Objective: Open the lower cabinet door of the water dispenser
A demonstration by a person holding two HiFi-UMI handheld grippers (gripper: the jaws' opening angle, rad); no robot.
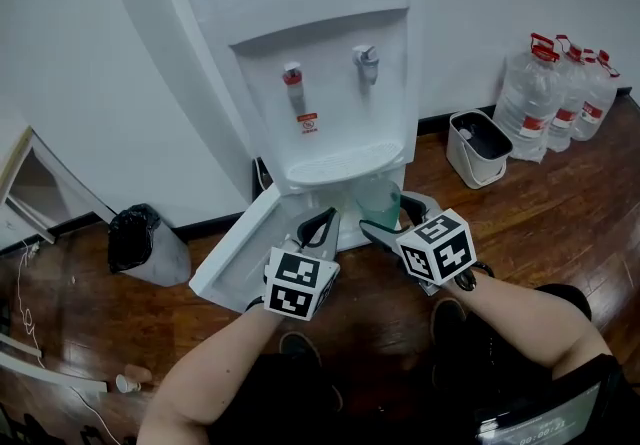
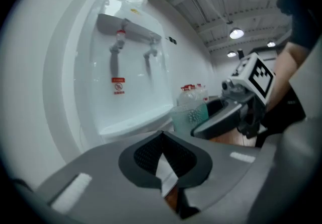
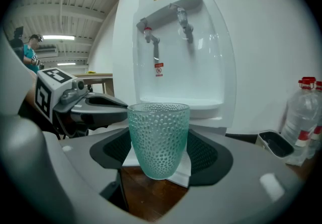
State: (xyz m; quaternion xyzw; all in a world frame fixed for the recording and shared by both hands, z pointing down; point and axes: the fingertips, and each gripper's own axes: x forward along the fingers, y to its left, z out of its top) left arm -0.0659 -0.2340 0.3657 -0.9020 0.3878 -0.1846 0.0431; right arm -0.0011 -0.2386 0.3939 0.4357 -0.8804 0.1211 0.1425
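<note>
My left hand-held gripper [image 1: 323,223] has its jaws closed tip to tip with nothing between them. In the left gripper view only a sliver of white panel and brown floor shows through the gap behind the tips. My right hand-held gripper [image 1: 393,215] is clamped on a dimpled, pale green glass cup [image 3: 158,140]. The cup stands upright between the dark pads, clear of the wooden floor [image 1: 520,223] below it.

The white water dispenser [image 1: 320,63] fills the upper middle of the head view. It has a red tap [image 1: 292,75] and a grey tap [image 1: 367,60] above the drip tray [image 1: 335,165]. Its lower cabinet door [image 1: 238,255] already stands open, swung out towards the lower left of the frame. My left jaws sit just beside the door's near edge, at the mouth of the cabinet; I cannot tell whether they touch it. The cup hangs right in front of the open cabinet, below the drip tray and close beside my left jaws.

The marker cubes are in the lower middle, the left cube [image 1: 298,285] a little lower than the right cube [image 1: 437,246].

A small white bin [image 1: 478,148] stands on the floor at the right. A cluster of large water bottles [image 1: 560,93] with red caps is against the wall in the upper right. At the left edge a bin lined with a black bag [image 1: 140,238] stands against the wall.
</note>
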